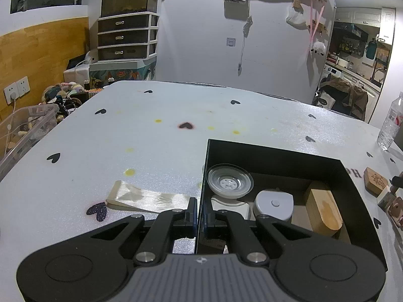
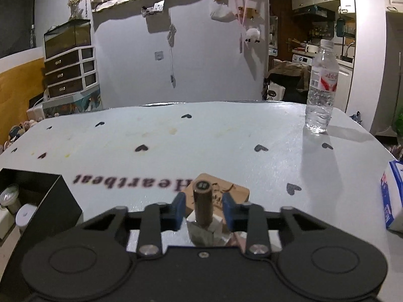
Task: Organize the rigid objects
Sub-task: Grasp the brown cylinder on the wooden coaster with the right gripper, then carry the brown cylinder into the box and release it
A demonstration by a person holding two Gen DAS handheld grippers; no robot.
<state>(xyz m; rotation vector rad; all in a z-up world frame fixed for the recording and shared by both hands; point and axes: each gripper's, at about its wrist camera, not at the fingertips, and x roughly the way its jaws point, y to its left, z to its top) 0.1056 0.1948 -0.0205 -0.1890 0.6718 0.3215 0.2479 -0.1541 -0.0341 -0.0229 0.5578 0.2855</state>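
Holding a glass dish [image 1: 229, 184], the black box [image 1: 277, 154] sits open.

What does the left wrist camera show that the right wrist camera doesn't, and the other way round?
Only the left wrist view shows the left gripper shut on the wall of the black open box, the folded cream ribbon and the rounded wooden block inside the box. Only the right wrist view shows the right gripper, its blue pads either side of a brown cylindrical stamp handle without touching it, and a blue-and-white carton. Both show the box, the clear plastic water bottle and the flat wooden coaster.
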